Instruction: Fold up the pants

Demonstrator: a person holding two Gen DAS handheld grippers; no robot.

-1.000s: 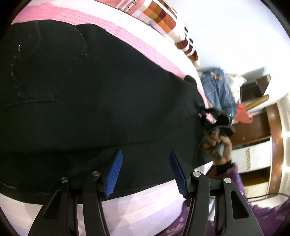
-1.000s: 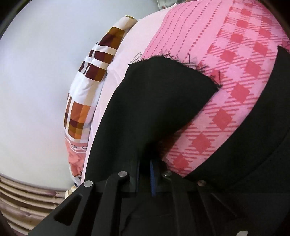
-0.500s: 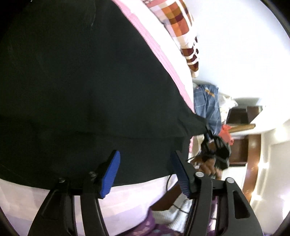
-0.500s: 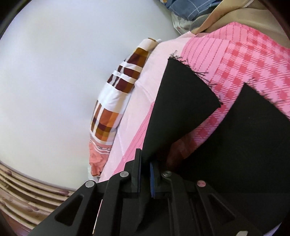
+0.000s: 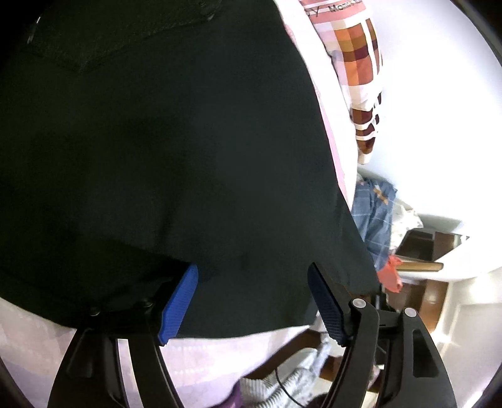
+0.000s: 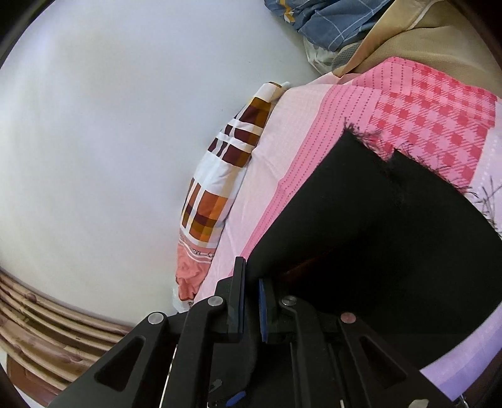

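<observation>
I have the bed (image 6: 313,131) filling most of both views, its sheet pink with a checked panel and a pale lilac edge near me. Across it lie the black pants (image 5: 163,150), by far the biggest dark mass: in the left wrist view they cover nearly the whole left and centre of the frame, with a stitched pocket outline near the top, and their near edge runs along the lilac sheet just in front of my left claw (image 5: 252,301). That claw's jaws are spread and opening; the pants' edge lies beyond and between the 2 blue pads (image 5: 178,304), but the pads do not press on the cloth. In the right wrist view 2 frayed leg ends of the pants (image 6: 392,219) show side by side against the checked panel, and the nearer fabric rises off the sheet in a slope toward my right claw (image 6: 249,298). That claw is pressed together, pinching a fold of the black fabric between its pads. Along the wall side of the bed sits a checked pillow (image 6: 219,188) in white, orange and maroon. Beyond the far corner I see a heap of blue checked clothes (image 6: 329,18). In the left view a small orange cloth (image 5: 390,276) hangs by dark wooden furniture.
</observation>
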